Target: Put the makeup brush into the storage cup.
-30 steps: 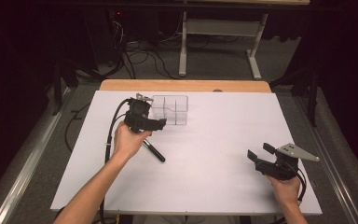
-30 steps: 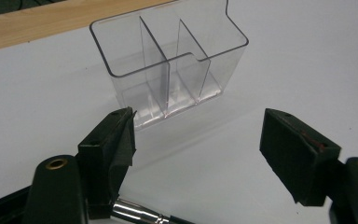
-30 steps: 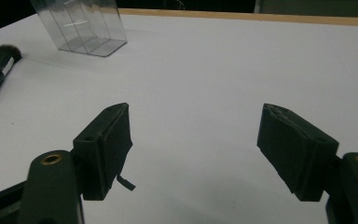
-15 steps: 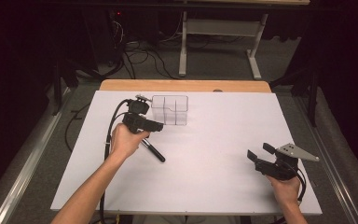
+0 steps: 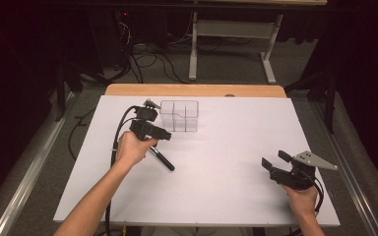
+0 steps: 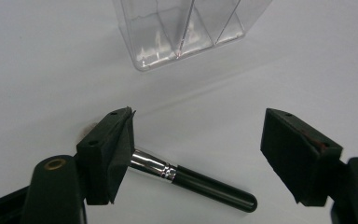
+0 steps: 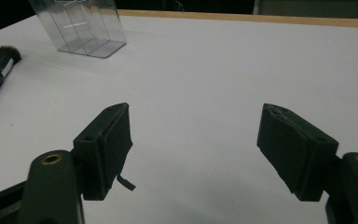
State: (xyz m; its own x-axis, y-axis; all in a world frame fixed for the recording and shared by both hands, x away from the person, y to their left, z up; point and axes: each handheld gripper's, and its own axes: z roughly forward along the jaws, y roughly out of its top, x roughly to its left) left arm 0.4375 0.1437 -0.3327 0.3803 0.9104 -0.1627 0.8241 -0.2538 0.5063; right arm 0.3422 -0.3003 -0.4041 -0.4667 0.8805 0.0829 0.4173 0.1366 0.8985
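I am holding my left gripper (image 6: 198, 158) over the makeup brush (image 6: 193, 181), jaws standing wide apart, with the brush lying flat on the bench at the bottom centre of the left gripper view. Its silver collar is tucking in behind my left-hand jaw and the black handle is running toward the lower right. To do this well, I judge I should be centring the handle between both jaws and coming down level before closing, since a round handle may roll. Farther up, at the top centre, the clear divided box (image 6: 186, 28) is standing apart from the brush. In the high view my right gripper (image 5: 276, 163) is waiting at the lower right, jaws also apart and gripping nothing. Open white bench (image 5: 236, 147) is lying between them, edges well away.
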